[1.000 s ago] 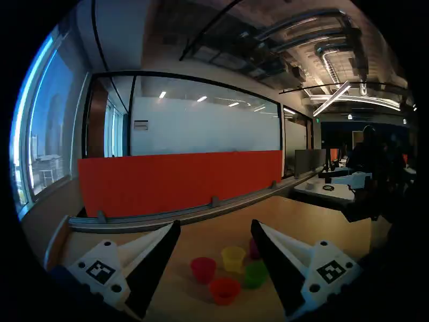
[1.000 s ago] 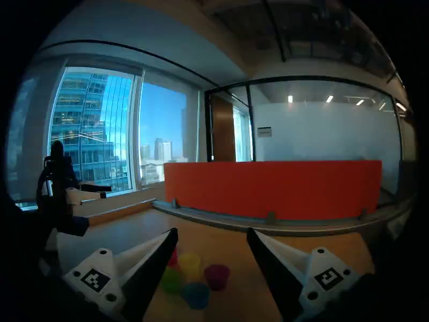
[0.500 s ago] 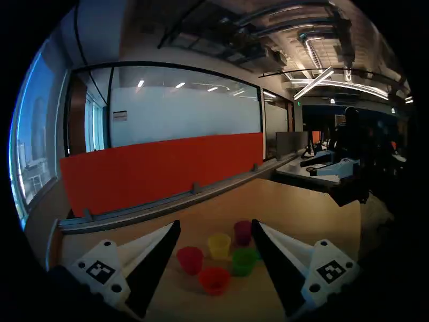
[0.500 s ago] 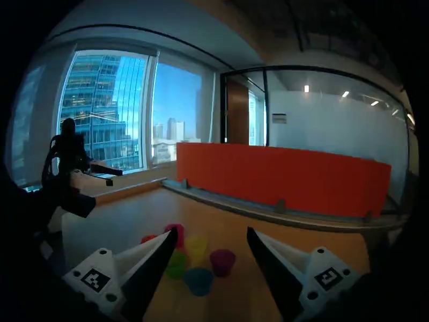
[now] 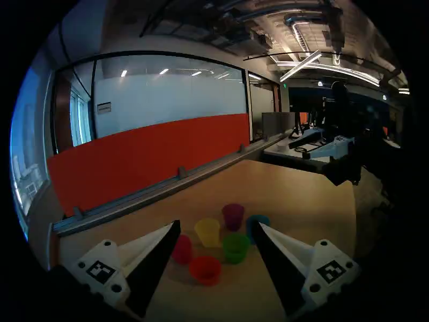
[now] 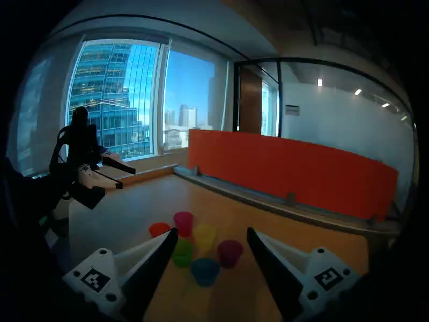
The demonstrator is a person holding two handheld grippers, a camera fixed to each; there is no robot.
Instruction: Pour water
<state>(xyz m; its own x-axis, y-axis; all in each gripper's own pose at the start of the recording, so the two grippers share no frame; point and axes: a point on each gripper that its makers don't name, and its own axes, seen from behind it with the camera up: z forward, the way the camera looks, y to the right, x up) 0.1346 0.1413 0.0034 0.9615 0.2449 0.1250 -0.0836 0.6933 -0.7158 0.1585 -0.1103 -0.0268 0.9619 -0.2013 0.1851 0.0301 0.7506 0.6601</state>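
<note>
Open office: a pale wooden surface (image 5: 300, 198) runs up to a low orange partition (image 5: 150, 155) with a frosted glass wall (image 5: 171, 96) above it, and strip lights (image 5: 303, 59) hang under a bare ceiling. The right gripper view takes in tall windows (image 6: 118, 96) with towers and blue sky. Six small plastic cups (image 6: 204, 239) stand upright in a tight cluster on the surface. In the left gripper view the pink cup (image 5: 183, 248) is at the left, partly behind the left finger, with the yellow cup (image 5: 208, 232) beside it. The purple cup (image 5: 233, 216) is farthest back, and the teal cup (image 5: 256, 221) is at the right, its edge behind the right finger. The green cup (image 5: 235, 247) is in front of yellow and purple, and the red cup (image 5: 205, 270) is nearest the camera. Contents cannot be told. Left gripper (image 5: 214, 225): jaws wide apart, nothing between them, cluster ahead and below. Right gripper (image 6: 211, 231): jaws likewise wide and empty, facing the same cluster from another side. Each gripper also appears far off in the other's view, held up by a person in dark clothing, well apart from the cups.
</note>
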